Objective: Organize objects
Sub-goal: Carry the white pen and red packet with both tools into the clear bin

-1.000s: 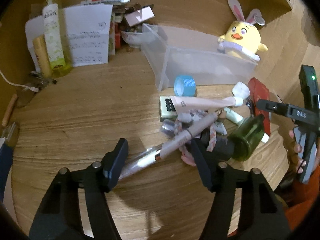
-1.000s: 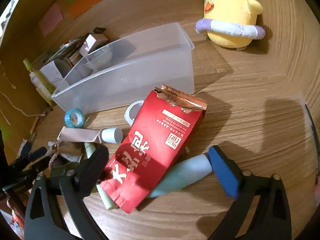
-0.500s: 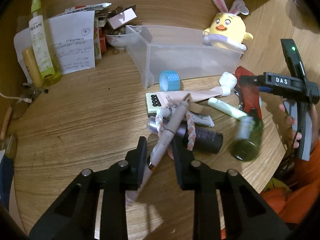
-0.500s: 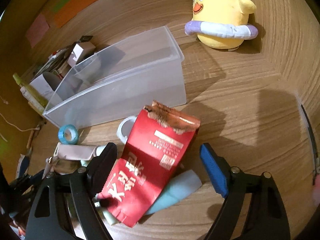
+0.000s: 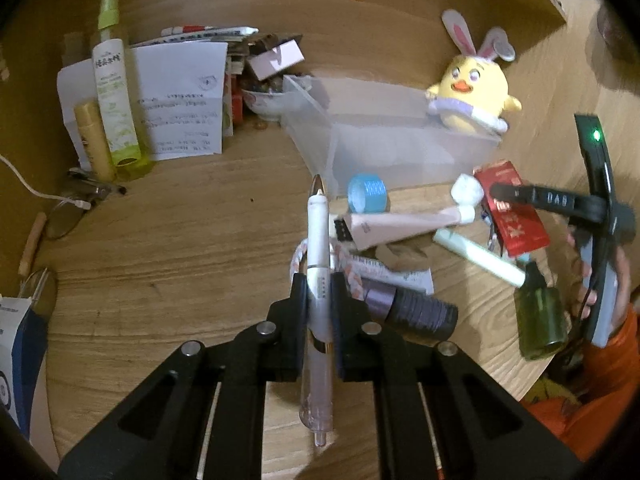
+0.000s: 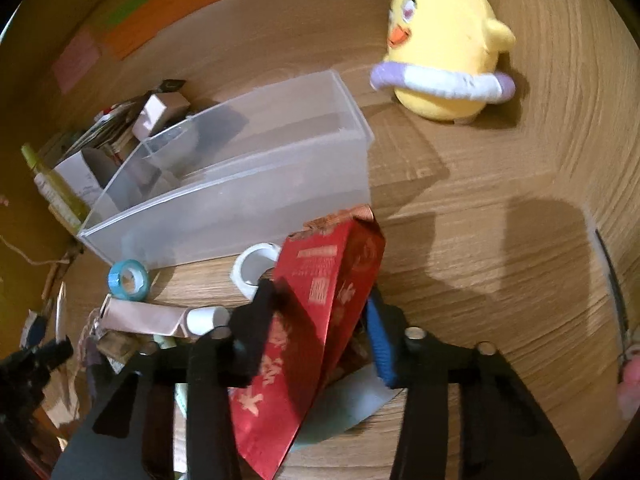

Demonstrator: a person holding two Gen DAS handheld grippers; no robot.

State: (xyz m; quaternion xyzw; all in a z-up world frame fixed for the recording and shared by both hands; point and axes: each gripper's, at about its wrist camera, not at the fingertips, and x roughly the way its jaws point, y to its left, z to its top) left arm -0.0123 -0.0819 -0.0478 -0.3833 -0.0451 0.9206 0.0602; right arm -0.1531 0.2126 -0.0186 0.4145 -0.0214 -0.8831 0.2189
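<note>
My left gripper (image 5: 319, 288) is shut on a pinkish-white pen (image 5: 318, 240), lifted above the table with its tip pointing away. My right gripper (image 6: 320, 300) is shut on a red foil packet (image 6: 316, 320) and holds it raised and tilted; the packet also shows in the left wrist view (image 5: 510, 210). A clear plastic bin (image 6: 240, 184) stands just beyond, seemingly empty; it also shows in the left wrist view (image 5: 384, 136). Below lies a pile: a pink tube (image 5: 404, 222), blue tape roll (image 5: 366, 194), mint tube (image 5: 480, 258), dark purple bottle (image 5: 416, 312), green bottle (image 5: 540, 320).
A yellow chick plush (image 6: 444, 44) sits behind the bin on the right. A white tape roll (image 6: 256, 268) lies by the bin. Bottles (image 5: 114, 92), papers (image 5: 180, 100), a bowl and boxes crowd the back left. Glasses (image 5: 72, 208) and a cable lie at left.
My left gripper closed on the pen and lifted it out of the pile. My right gripper closed on the red packet and raised it off the table.
</note>
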